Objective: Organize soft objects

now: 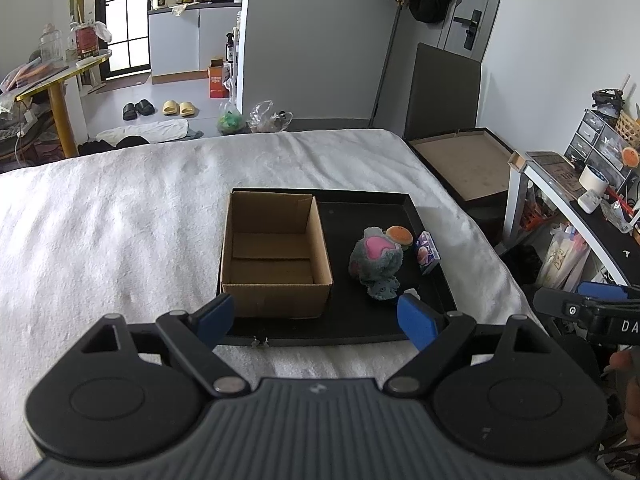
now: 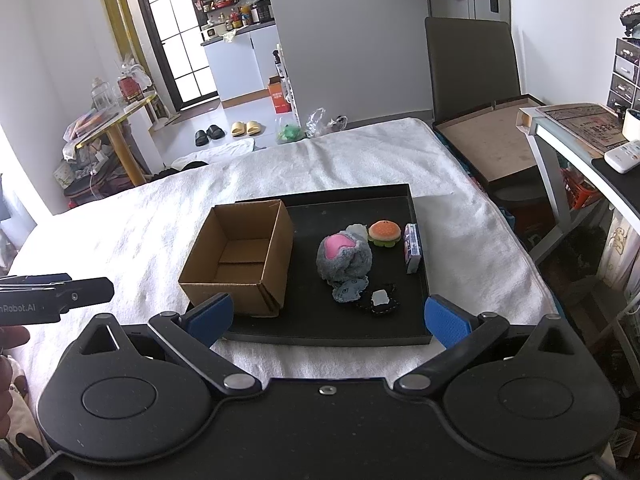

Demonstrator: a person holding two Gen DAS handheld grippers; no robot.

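Observation:
A black tray (image 1: 372, 208) (image 2: 400, 196) lies on a white-covered bed. On its left stands an open, empty cardboard box (image 1: 276, 252) (image 2: 240, 256). On its right lie a grey plush with a pink patch (image 1: 374, 258) (image 2: 344, 256), a small burger plush (image 1: 399, 235) (image 2: 384, 233), a small blue-white carton (image 1: 428, 253) (image 2: 412, 248) and a small black pouch with a white patch (image 2: 380, 302). My left gripper (image 1: 316, 320) is open and empty, held before the tray's near edge. My right gripper (image 2: 328, 318) is open and empty, also before the near edge.
The bed's white cover (image 1: 120, 220) (image 2: 140, 220) spreads left of the tray. A shallow wooden-bottomed frame (image 1: 460, 160) (image 2: 492, 140) leans off the bed's right side. A cluttered desk (image 1: 580, 184) stands at right. The other gripper shows at each view's edge.

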